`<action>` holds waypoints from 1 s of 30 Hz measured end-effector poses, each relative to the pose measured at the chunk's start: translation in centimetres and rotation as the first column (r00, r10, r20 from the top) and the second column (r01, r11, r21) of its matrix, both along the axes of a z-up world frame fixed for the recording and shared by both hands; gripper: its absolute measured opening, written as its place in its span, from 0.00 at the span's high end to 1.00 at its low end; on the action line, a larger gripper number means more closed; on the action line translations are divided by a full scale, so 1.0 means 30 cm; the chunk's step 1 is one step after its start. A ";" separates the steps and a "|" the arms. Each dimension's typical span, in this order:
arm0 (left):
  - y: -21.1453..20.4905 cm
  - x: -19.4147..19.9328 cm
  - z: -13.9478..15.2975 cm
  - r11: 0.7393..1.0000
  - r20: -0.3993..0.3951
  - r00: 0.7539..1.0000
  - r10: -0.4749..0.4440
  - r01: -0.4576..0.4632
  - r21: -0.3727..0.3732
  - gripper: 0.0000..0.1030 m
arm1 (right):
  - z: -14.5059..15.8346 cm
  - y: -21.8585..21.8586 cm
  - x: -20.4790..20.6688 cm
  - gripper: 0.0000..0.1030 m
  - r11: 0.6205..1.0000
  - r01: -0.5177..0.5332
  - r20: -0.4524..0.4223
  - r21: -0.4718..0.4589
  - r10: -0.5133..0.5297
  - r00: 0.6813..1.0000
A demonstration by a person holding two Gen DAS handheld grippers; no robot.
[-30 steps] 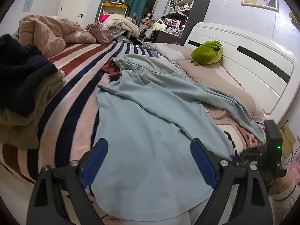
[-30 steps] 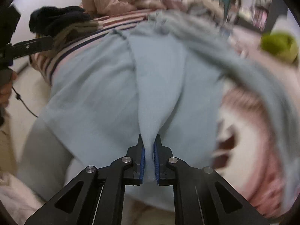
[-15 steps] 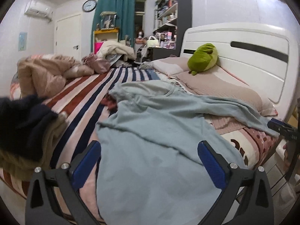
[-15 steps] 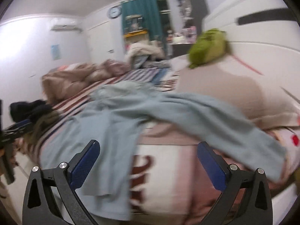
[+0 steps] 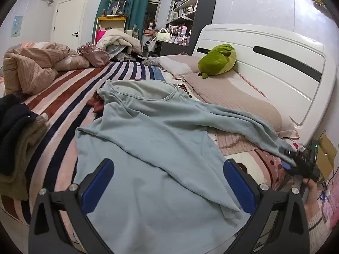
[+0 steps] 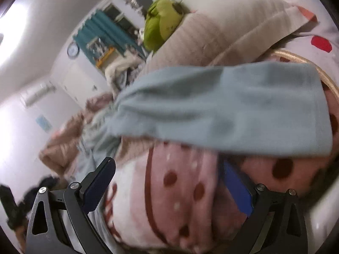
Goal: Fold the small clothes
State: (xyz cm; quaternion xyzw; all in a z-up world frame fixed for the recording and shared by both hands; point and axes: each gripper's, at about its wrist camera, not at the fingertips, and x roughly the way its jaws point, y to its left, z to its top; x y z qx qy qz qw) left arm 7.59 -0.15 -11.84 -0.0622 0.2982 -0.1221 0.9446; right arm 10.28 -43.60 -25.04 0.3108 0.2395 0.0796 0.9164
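A light blue long-sleeved top [image 5: 152, 152] lies spread across the bed [image 5: 63, 97], its hem hanging over the near edge and its neckline toward the middle of the striped blanket [image 5: 131, 72], so its long axis runs from the near edge inward. One sleeve [image 5: 243, 124] stretches away toward the headboard [image 5: 275, 63] side, crossing the beige pillow [image 5: 233, 93] and ending at the bed's corner. The left gripper [image 5: 169, 188] hovers over the hem with its fingers wide apart and nothing between the pads. The right gripper [image 6: 169, 186] sits just below the sleeve's cuff [image 6: 275, 110], its jaws wide and easing inward, nothing pinched; this view is blurred. A green plush toy [image 5: 218, 60] rests at the headboard. Dark and olive clothes [image 5: 14, 131] are piled at the bed's left edge. No containers can be made out.
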 end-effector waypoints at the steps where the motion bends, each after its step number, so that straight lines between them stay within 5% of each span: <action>1: -0.004 0.002 0.001 1.000 0.000 1.000 0.002 -0.002 -0.004 0.01 | 0.006 -0.017 0.020 0.04 1.000 0.024 0.008 0.016 -0.024 1.000; 4: -0.010 0.009 0.007 0.999 0.006 1.000 -0.003 0.004 -0.034 0.01 | 0.021 -0.047 0.066 0.13 0.992 0.126 0.020 0.001 -0.126 0.992; 6: -0.015 0.019 0.009 0.999 -0.004 1.000 0.000 0.000 -0.038 0.01 | 0.032 -0.051 0.090 0.40 0.978 0.203 0.001 -0.049 -0.203 0.979; 8: -0.010 0.029 0.007 1.000 -0.014 1.000 0.020 -0.020 -0.023 0.01 | 0.038 -0.068 0.116 0.78 0.969 0.236 -0.033 -0.068 -0.239 0.970; 10: 0.003 0.034 0.005 0.999 -0.017 0.999 0.039 -0.039 -0.014 0.01 | 0.048 -0.098 0.116 0.96 0.967 0.254 -0.033 -0.034 -0.255 0.966; 21: 0.085 0.016 0.006 0.999 0.013 0.999 0.033 -0.033 -0.042 0.01 | 0.381 0.067 0.069 0.98 0.956 0.187 0.254 -0.224 -0.128 0.959; 26: 0.145 -0.015 0.001 0.997 0.034 0.999 0.041 -0.039 -0.061 0.01 | 0.583 0.306 0.078 0.98 0.934 0.074 0.410 -0.350 0.082 0.909; 30: 0.235 -0.048 -0.013 0.995 0.039 0.997 0.062 -0.058 -0.086 0.01 | 0.669 0.597 0.080 0.98 0.878 -0.091 0.434 -0.470 0.320 0.842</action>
